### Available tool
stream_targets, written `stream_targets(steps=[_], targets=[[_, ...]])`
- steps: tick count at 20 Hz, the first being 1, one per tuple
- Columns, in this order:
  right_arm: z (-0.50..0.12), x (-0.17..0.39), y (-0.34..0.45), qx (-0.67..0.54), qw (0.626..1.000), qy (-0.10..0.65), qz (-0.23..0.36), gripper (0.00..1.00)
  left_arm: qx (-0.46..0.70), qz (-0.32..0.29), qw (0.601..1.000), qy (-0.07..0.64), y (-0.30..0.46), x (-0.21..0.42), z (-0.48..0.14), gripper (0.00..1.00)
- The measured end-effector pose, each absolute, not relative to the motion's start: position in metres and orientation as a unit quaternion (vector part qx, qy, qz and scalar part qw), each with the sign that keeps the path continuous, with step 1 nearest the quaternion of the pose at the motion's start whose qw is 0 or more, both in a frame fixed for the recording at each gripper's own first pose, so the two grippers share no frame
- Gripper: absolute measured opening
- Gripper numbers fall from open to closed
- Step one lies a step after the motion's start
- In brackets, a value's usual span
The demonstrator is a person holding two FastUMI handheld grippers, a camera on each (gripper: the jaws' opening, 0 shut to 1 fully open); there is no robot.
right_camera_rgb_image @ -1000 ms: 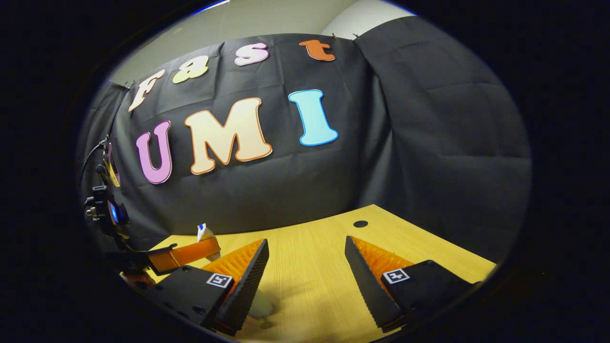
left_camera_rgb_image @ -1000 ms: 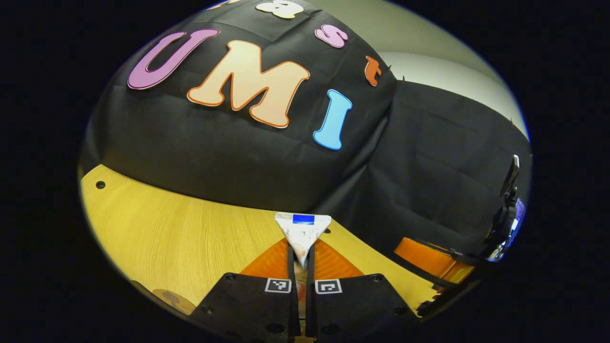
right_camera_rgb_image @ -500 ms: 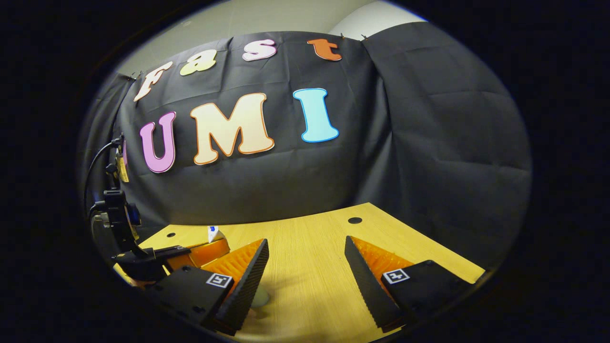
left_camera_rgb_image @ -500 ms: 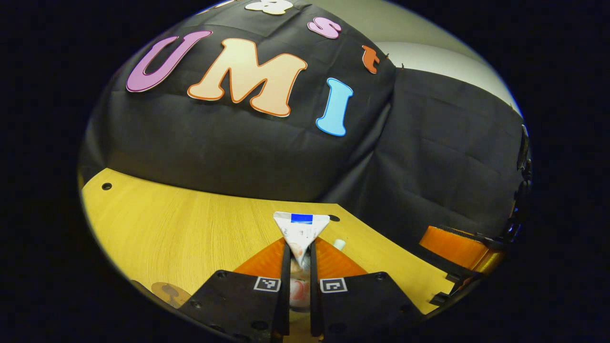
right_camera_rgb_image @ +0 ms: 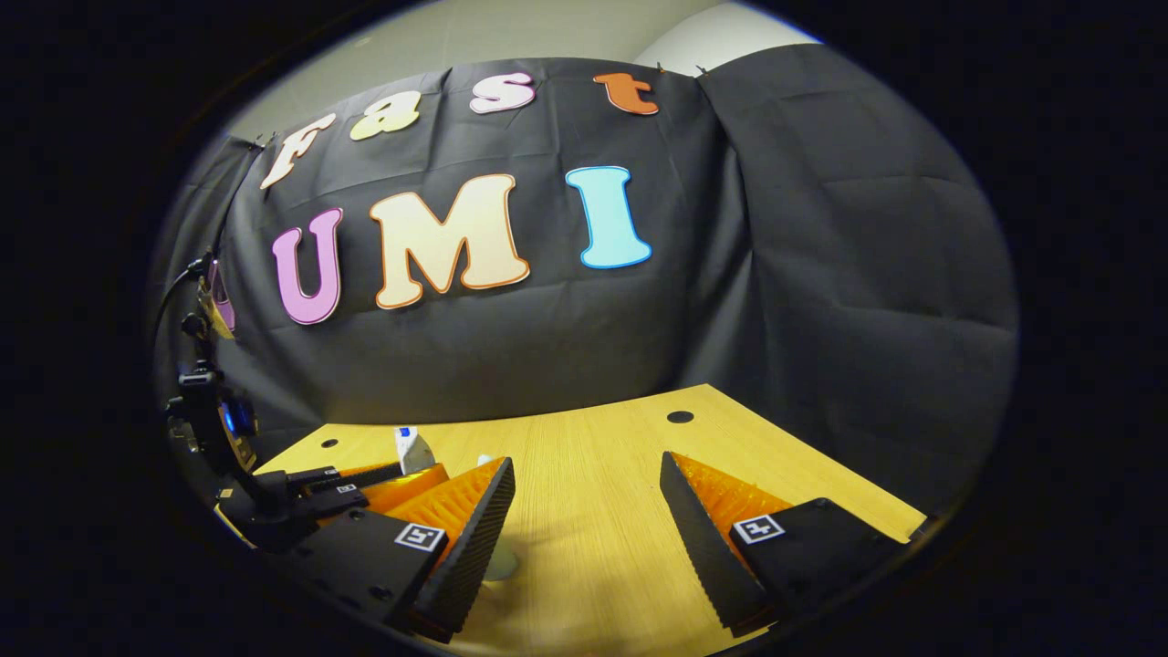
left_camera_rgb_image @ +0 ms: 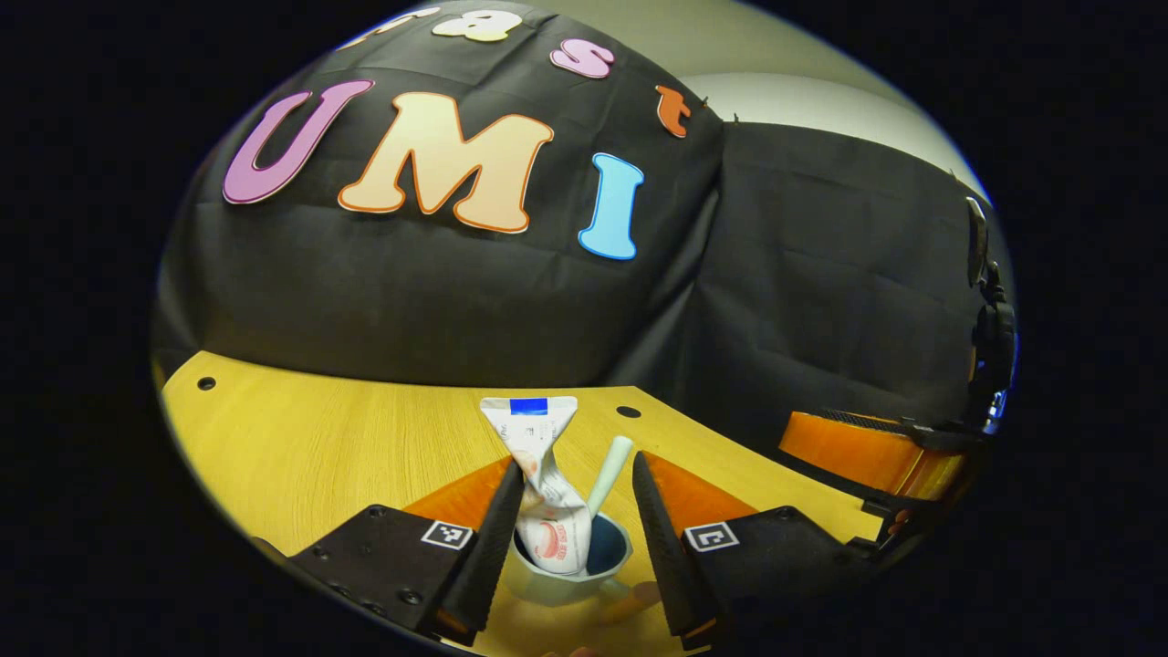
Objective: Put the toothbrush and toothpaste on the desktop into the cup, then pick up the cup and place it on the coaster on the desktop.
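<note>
In the left gripper view, the left tongs point(left_camera_rgb_image: 568, 511) stand wide apart just above the white cup point(left_camera_rgb_image: 570, 570), and nothing is pressed between them. The toothpaste tube point(left_camera_rgb_image: 546, 484) stands in the cup, its crimped end up and leaning a little toward the left finger; whether it touches that finger I cannot tell. The toothbrush point(left_camera_rgb_image: 607, 474) is in the cup too, its pale handle rising beside the tube. I judge the tongs are spread this way because the tube is released and needs no more support. The cup sits on the wooden bench point(left_camera_rgb_image: 319, 447) directly between the two fingers. To the right of the cup, well apart, an orange finger of the right tongs point(left_camera_rgb_image: 867, 456) shows.

In the right gripper view, the right tongs point(right_camera_rgb_image: 584, 520) are wide and empty, above the bare bench. A bit of the cup point(right_camera_rgb_image: 500, 561) shows behind their left finger, so the cup lies to their left side, near. The coaster I cannot find with certainty.
</note>
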State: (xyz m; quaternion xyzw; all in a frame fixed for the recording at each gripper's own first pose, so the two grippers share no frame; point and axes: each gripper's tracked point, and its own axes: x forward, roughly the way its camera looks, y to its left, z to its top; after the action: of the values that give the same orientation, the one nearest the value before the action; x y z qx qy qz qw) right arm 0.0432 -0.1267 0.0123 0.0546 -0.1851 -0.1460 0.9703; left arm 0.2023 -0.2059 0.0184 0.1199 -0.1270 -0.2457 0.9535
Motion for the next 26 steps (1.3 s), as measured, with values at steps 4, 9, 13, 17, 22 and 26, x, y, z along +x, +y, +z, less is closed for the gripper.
stream_targets(steps=[4,9,13,17,22,26], targets=[[0.009,0.043,-0.123,0.048,0.972,-0.181,-0.145,0.98,0.124,-0.233,0.956,-0.127,-0.196,0.204,0.018,0.83],[0.003,0.047,-0.115,0.040,0.977,-0.159,-0.139,0.98,0.100,-0.217,0.960,-0.145,-0.179,0.191,0.037,0.85],[0.009,0.049,-0.090,0.019,0.987,-0.124,-0.103,0.98,0.094,-0.196,0.965,-0.150,-0.150,0.170,0.057,0.85],[0.016,0.061,-0.061,0.009,0.994,-0.093,-0.062,0.95,0.096,-0.138,0.975,-0.146,-0.098,0.158,0.072,0.87],[-0.007,0.079,-0.027,-0.002,1.000,-0.004,-0.007,0.99,0.092,-0.079,0.982,-0.144,-0.036,0.135,0.088,0.89],[-0.032,0.094,-0.011,-0.024,0.997,0.077,0.015,0.98,0.080,-0.031,0.986,-0.143,0.011,0.117,0.088,0.93]])
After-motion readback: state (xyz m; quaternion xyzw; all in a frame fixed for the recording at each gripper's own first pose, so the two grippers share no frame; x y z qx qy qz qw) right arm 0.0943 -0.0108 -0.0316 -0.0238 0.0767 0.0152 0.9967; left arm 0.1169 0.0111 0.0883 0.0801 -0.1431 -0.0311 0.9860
